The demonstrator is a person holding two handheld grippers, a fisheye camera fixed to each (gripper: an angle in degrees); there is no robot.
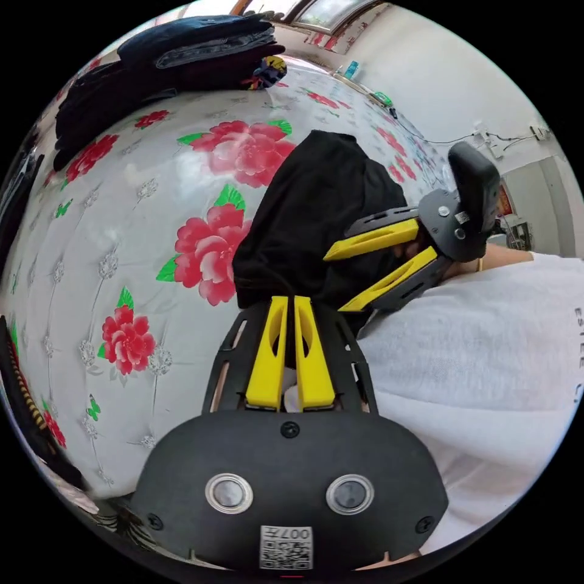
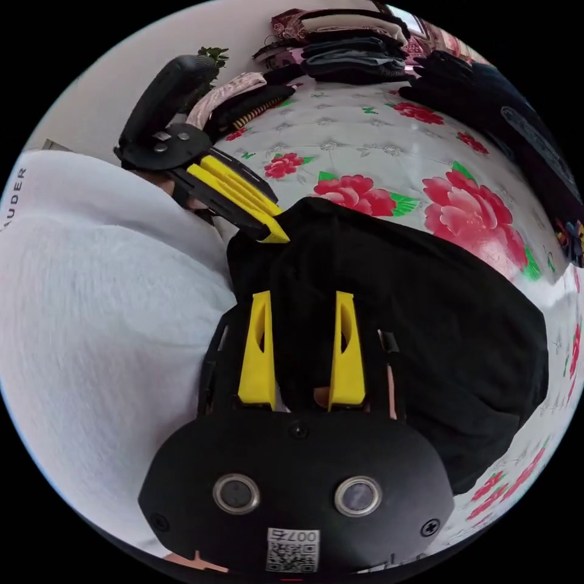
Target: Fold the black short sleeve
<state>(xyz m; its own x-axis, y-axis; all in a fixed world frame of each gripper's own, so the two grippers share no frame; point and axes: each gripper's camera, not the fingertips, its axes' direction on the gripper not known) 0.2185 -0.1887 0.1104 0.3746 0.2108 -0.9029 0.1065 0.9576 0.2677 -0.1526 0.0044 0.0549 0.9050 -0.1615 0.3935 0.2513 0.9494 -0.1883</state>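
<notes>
Left tongs (image 1: 291,299) pinched the black shirt (image 1: 316,207) at frame centre, right tongs (image 2: 302,296) spread over it, floral bedsheet (image 1: 121,243) beneath, folded clothes (image 1: 182,55) upper left, person's white top (image 1: 486,353) lower right.

Matt black cloth shirt (image 2: 426,340); glossy floral sheet (image 1: 121,243).

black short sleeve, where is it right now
The black short sleeve lies bunched on the floral bedsheet, against the person's white top.
</notes>
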